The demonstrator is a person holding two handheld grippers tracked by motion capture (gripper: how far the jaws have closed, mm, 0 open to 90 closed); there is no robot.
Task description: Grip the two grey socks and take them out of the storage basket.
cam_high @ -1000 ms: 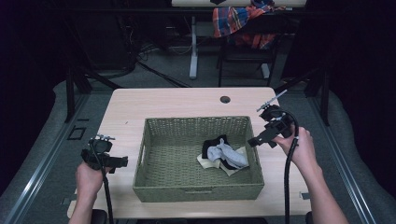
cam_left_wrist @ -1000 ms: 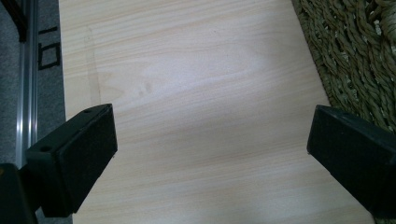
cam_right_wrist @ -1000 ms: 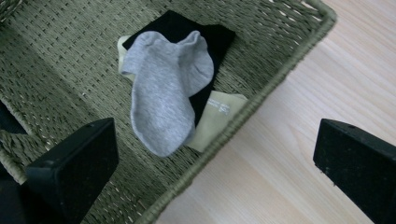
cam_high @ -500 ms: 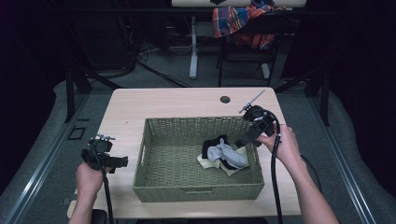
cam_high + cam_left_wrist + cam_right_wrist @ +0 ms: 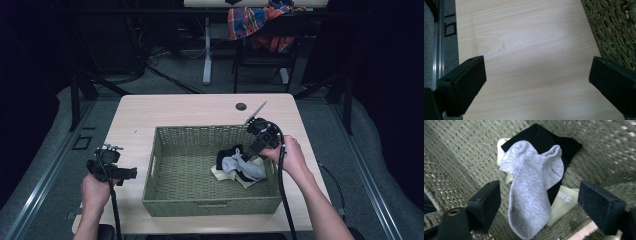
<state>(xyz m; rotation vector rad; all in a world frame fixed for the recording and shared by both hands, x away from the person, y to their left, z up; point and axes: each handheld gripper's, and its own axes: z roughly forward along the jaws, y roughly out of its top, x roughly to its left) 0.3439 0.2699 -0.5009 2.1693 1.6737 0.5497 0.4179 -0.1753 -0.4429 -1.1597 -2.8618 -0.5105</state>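
Note:
A green woven basket (image 5: 210, 206) stands in the middle of the wooden table (image 5: 190, 110). In its right half a grey sock (image 5: 240, 165) lies on a black sock (image 5: 227, 155) and a cream sock (image 5: 250, 181). My right gripper (image 5: 250, 150) leans in over the right rim, pointing down at the pile. Its jaws have just been closing. The grey sock (image 5: 531, 187) lies below the gap of the right gripper (image 5: 539, 195), and the pads do not touch it. Left of the basket, my left gripper (image 5: 131, 173) hovers open above bare wood (image 5: 524, 37).
The basket wall (image 5: 614, 27) is close to the left gripper's right jaw. A round cable hole (image 5: 241, 106) sits at the table's far edge. Beyond the table stands a chair with a plaid cloth (image 5: 260, 20). A metal rail (image 5: 437, 37) runs along the floor left of the table.
The right gripper has moved left and down, from outside the basket's right rim to over the socks, and its jaws stand narrower. The left gripper has stayed where it was.

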